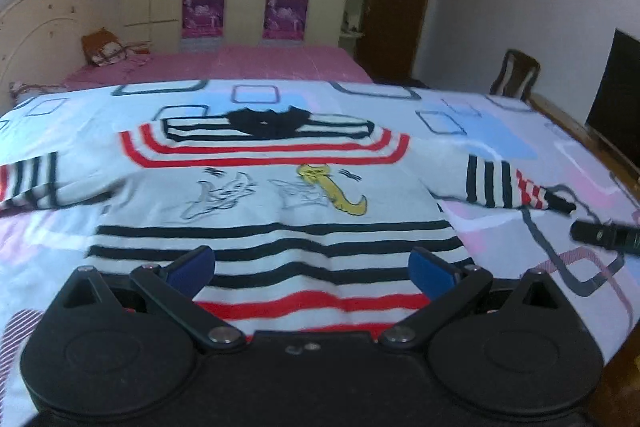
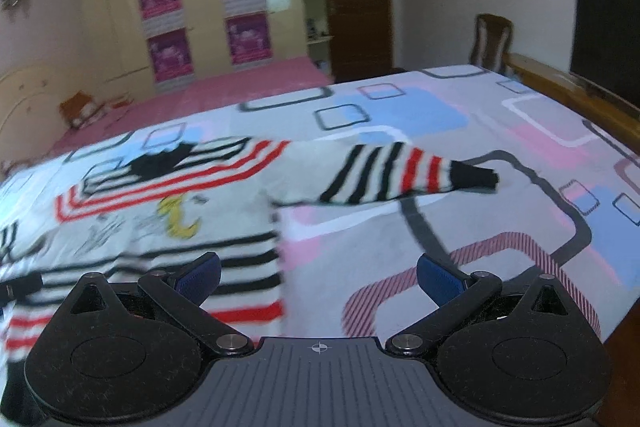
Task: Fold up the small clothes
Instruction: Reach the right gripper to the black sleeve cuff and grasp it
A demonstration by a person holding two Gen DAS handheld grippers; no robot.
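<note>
Both low views over sweater [image 1: 272, 211]

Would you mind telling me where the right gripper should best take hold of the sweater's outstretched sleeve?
Probably at the black cuff of the sleeve, coming from the right, open side. It lies flat and straight on the bedsheet, its end pointing away from the sweater. The right gripper is open.

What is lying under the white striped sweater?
The white striped sweater lies flat on the bedsheet with blue and pink squares. Whatever lies beneath the sweater's body is covered and cannot be seen.
</note>
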